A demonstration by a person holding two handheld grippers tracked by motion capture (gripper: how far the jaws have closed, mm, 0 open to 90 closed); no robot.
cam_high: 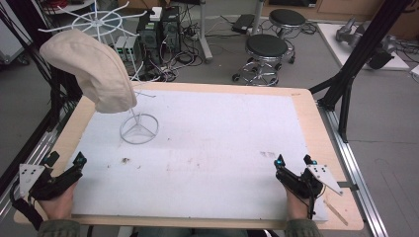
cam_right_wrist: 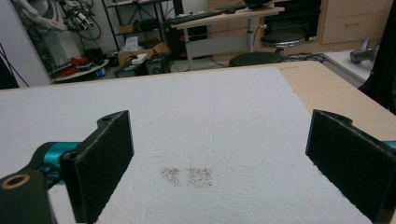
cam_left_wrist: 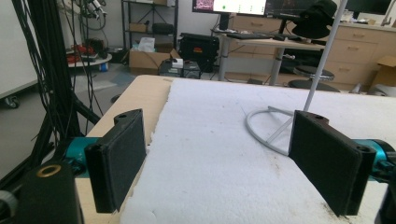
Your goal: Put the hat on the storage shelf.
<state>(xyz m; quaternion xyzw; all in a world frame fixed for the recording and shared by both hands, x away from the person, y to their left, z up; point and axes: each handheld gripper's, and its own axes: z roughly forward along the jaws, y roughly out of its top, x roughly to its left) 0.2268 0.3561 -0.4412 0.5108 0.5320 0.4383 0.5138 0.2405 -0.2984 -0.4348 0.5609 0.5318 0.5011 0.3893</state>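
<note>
A beige cap hangs on a white wire stand whose ring base rests on the white foam sheet at the back left. The stand's ring base and pole appear ahead in the left gripper view. My left gripper sits at the front left corner of the table, open, nothing between its pads. My right gripper rests at the front right, open and empty, its pads wide apart over the foam.
The wooden table's edge frames the foam sheet. Dark smudges mark the foam ahead of the right gripper. Two black stools, computer cases and cables stand on the floor beyond the table. A black frame post rises at the right.
</note>
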